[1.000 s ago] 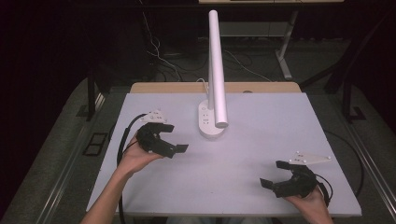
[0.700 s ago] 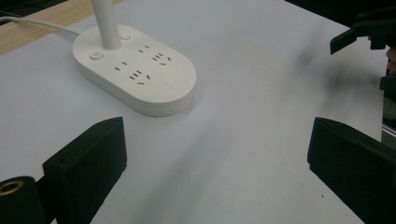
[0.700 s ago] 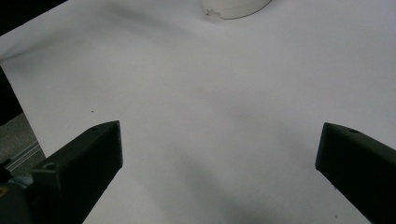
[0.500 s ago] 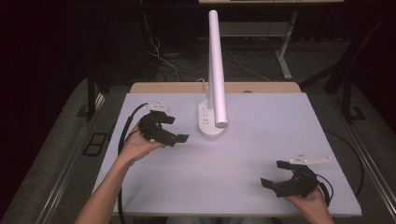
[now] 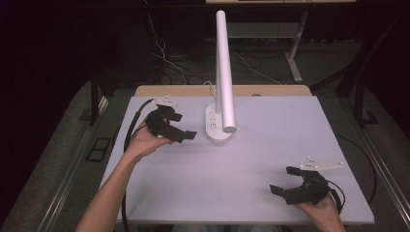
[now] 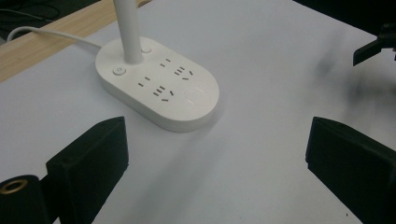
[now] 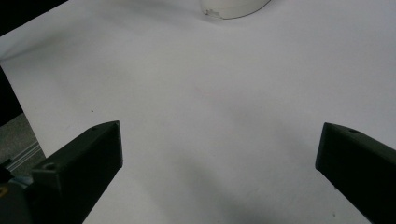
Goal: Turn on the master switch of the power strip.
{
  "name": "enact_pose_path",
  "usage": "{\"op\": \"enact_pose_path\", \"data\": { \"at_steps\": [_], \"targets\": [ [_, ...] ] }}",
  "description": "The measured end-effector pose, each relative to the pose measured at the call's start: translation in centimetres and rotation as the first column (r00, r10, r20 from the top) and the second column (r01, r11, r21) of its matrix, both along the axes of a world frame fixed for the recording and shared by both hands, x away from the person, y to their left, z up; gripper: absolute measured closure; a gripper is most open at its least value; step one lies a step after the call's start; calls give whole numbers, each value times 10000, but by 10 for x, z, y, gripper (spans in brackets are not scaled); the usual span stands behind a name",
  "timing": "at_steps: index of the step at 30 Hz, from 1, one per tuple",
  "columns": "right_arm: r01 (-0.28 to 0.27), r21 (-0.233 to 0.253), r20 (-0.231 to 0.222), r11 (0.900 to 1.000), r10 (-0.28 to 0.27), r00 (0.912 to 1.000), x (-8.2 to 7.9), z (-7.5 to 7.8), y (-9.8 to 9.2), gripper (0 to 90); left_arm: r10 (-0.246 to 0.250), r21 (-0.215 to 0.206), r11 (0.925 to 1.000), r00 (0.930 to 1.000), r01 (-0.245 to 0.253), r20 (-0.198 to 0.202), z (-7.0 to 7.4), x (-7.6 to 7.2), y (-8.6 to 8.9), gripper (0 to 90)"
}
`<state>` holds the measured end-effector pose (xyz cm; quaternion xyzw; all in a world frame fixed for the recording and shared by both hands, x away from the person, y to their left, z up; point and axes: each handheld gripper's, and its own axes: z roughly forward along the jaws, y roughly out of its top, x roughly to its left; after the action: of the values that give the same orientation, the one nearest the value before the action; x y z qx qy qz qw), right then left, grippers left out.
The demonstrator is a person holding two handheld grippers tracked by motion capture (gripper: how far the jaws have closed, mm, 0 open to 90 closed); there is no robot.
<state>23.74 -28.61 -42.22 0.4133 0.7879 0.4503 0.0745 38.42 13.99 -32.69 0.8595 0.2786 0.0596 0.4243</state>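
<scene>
On the white table (image 5: 251, 159), a desk lamp (image 5: 223, 67) rises from its oval base (image 6: 159, 91) near the far edge, sockets and buttons on top. Left tool (image 5: 181, 128), jaws wide apart and empty, hangs just beside that base. Right tool (image 5: 285, 181), also spread and empty, sits near the front right corner.
</scene>
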Motion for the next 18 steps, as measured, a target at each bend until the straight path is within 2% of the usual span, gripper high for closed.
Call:
{"op": "enact_pose_path", "data": {
  "at_steps": [18],
  "targets": [
    [-20,18,15,10000,20,10000,0,-1,0,1,110,427,9990,9999,-106,-96,3,29,-10,49]
  ]
}}
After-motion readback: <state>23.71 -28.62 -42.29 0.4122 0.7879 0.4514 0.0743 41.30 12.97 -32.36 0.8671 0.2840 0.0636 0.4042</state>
